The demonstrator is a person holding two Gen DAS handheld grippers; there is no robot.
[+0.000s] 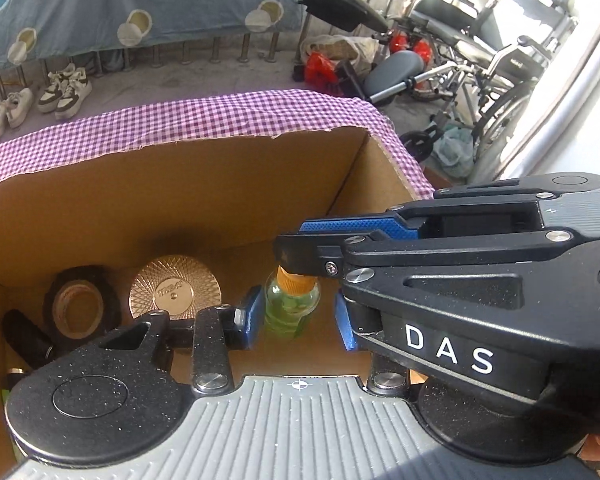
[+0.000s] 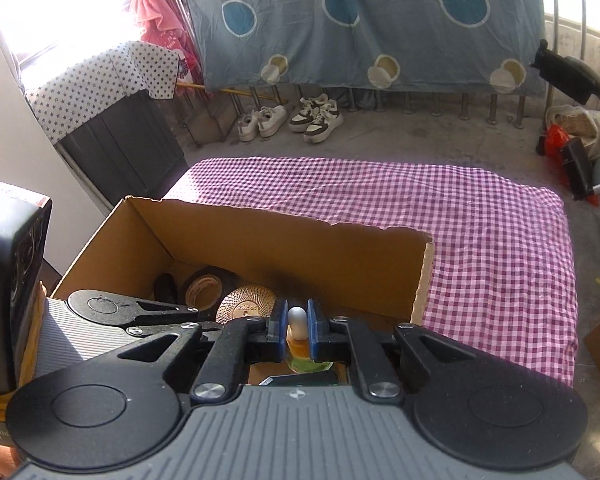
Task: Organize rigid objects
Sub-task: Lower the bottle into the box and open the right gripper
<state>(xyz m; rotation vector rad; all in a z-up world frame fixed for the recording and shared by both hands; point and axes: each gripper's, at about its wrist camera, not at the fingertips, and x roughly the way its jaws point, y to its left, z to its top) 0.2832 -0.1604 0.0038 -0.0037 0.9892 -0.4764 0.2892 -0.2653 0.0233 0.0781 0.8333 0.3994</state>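
1. A cardboard box (image 1: pixel 172 200) is sitting on a bench under a purple check cloth (image 2: pixel 480 232), its top open.
2. A small bottle (image 1: pixel 291 308) of green liquid is standing upright inside the box, near the right-hand wall as the left camera sees it.
3. The right tongs (image 2: pixel 298 330) are reaching down into the box and gripping the bottle's top: the blue pads (image 2: pixel 313 326) are pressing on either side of the neck, with the white tip (image 2: pixel 297 322) showing between them.
4. In the left view the right tongs are coming in from the right and sitting on the bottle's orange cap (image 1: pixel 296 278).
5. The left tongs (image 1: pixel 296 322) are standing narrowly apart around the bottle's body; a gap is showing on each side, so their pads are not pressing on it.
6. Also lying in the box, to the left of the bottle: a gold patterned disc (image 1: pixel 175 292), a roll of tape (image 1: pixel 80 308) and a dark object (image 1: pixel 26 340) that is too shaded to name.
7. Shoes (image 2: pixel 292 118) are sitting on the floor beyond the bench, under a hanging blue sheet (image 2: pixel 360 20).
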